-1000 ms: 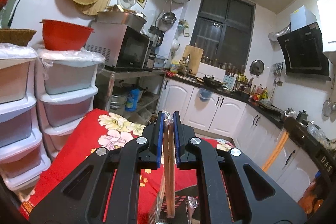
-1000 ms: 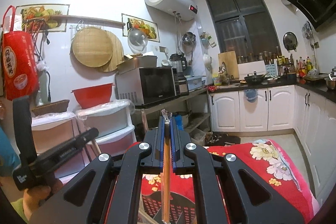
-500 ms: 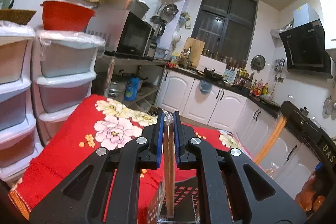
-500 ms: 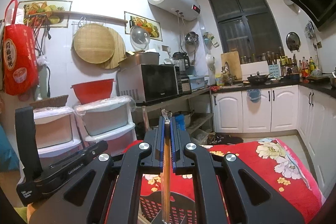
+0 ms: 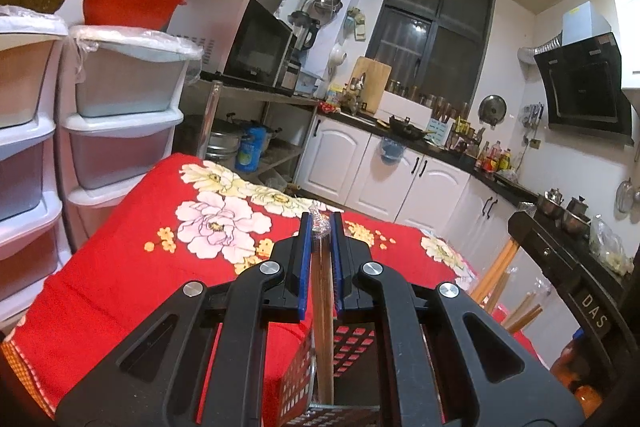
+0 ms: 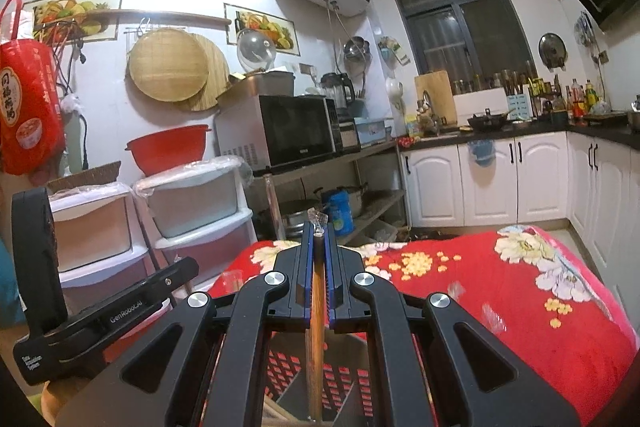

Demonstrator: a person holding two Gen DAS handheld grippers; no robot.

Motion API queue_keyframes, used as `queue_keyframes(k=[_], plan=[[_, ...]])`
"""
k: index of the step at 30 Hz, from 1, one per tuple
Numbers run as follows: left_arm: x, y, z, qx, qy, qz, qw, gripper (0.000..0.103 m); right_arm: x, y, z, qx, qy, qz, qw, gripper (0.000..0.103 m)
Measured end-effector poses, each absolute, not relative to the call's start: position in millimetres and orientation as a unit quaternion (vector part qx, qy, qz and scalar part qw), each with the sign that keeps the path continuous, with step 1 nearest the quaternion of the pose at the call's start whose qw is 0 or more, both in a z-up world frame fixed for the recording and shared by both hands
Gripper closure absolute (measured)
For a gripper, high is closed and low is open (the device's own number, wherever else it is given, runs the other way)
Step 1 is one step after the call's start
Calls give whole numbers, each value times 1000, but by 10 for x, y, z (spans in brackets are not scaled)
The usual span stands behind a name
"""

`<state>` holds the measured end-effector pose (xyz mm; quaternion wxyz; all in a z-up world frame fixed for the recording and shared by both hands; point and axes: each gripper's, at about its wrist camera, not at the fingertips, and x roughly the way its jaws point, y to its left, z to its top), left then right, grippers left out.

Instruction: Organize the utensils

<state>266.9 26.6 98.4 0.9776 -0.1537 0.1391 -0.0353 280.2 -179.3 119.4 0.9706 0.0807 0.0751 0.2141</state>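
A: Both grippers sit lower than a second ago; the red floral tablecloth (image 5: 120, 267) fills more of each view and the perforated basket (image 5: 352, 347) rises under the fingers.

B: Grip state?

A: Left gripper (image 5: 320, 227) is clamped nearly closed on a dark wooden chopstick in a clear wrapper (image 5: 322, 291), held upright with its lower end over the basket. Right gripper (image 6: 319, 239) is pinched the same way on a lighter chopstick (image 6: 315, 339), tip down toward the same basket (image 6: 340, 379).

B: How to do it well?

A: My judgement: keep each stick upright, bring the tips inside the rim before opening, and release one at a time so neither bounces out.

B: Count?

A: Two grippers, one stick in each. More loose chopsticks (image 5: 520, 311) show at the right edge of the left view; number unclear. One basket.
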Motion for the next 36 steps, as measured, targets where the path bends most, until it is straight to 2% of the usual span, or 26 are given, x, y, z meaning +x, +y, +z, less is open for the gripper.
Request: queue_keyframes(k=[22, 29, 36], plan=[[2482, 239, 862, -146, 173, -47, 973, 99, 2556, -2024, 989, 91, 136, 198, 966, 97], [2409, 274, 812, -153, 191, -51, 968, 86, 2490, -2110, 934, 99, 152, 198, 963, 97], [2321, 301, 758, -164, 206, -56, 963, 70, 2435, -2181, 900, 106, 167, 201, 960, 86]])
